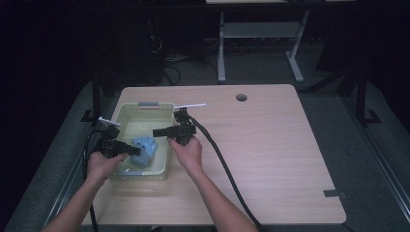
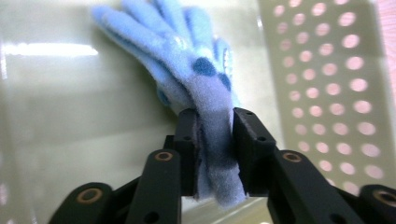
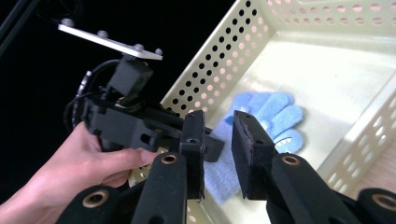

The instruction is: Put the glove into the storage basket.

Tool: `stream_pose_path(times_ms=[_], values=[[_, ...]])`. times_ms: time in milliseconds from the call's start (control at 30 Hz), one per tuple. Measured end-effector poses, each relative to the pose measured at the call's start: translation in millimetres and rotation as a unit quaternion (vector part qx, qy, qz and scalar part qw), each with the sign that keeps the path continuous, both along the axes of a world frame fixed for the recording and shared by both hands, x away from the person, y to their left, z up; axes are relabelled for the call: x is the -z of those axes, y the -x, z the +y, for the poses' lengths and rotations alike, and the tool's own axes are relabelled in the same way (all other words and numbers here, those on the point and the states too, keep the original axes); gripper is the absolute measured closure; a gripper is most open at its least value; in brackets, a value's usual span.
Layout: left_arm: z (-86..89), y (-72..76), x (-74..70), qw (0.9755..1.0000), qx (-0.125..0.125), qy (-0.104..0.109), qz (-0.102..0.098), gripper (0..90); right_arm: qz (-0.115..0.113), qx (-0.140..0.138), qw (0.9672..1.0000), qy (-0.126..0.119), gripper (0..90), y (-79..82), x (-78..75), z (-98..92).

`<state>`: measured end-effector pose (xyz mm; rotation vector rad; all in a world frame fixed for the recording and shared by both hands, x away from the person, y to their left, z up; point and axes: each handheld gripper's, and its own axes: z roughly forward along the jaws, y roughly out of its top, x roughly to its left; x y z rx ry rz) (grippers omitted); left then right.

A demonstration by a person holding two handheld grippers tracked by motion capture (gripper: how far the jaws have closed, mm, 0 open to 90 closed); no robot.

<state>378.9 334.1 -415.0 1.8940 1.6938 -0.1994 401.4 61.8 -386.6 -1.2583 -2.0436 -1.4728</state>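
From the high view, your wooden table (image 1: 270, 145) stands in a dark room and carries one pale perforated basket (image 1: 126, 112) with one blue glove (image 1: 145, 149) inside, and your left gripper (image 1: 137, 151) and right gripper (image 1: 157, 132) both reach over it. In the left gripper view, the jaws are clenched on the cuff of the glove (image 2: 196, 70), which lies on the basket floor (image 2: 70, 116). In the right gripper view, your right gripper (image 3: 218, 154) hangs above the glove (image 3: 273, 109) with its jaws a little apart and grasping nothing.
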Motion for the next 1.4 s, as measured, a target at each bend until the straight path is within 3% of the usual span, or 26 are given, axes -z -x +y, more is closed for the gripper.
stream_pose_path(times_ms=[133,333,467,533,800,1033,1400], values=[[-0.7,-0.8,-0.1,0.9996,0.004,-0.026,0.008,62.9,-0.004,0.000,1.0000,-0.008,73.2,3.2,-4.0,-4.6],[8.1,-0.4,-4.1,0.9998,-0.022,0.002,-0.001,52.7,-0.009,-0.001,0.9999,-0.008,72.3,6.0,-7.5,-10.7],[12.0,1.1,-14.9,0.9989,-0.036,0.019,-0.024,51.1,-0.008,0.002,0.9999,-0.015,71.9,7.2,-6.5,-15.8],[11.7,1.1,-20.0,0.9989,-0.027,0.014,-0.035,50.6,-0.007,0.004,0.9998,-0.017,71.1,7.4,-5.4,-18.6],[2.9,4.4,-35.9,0.9955,-0.019,0.050,-0.078,48.9,-0.001,0.016,0.9997,-0.016,67.9,7.3,-0.9,-36.3],[-6.6,5.1,-42.2,0.9931,-0.010,0.064,-0.098,48.5,0.009,0.023,0.9994,-0.024,65.1,7.6,1.4,-46.6],[-28.5,6.3,-47.3,0.9893,0.014,0.081,-0.120,45.9,0.006,0.040,0.9989,-0.023,62.2,8.4,0.6,-73.0]])
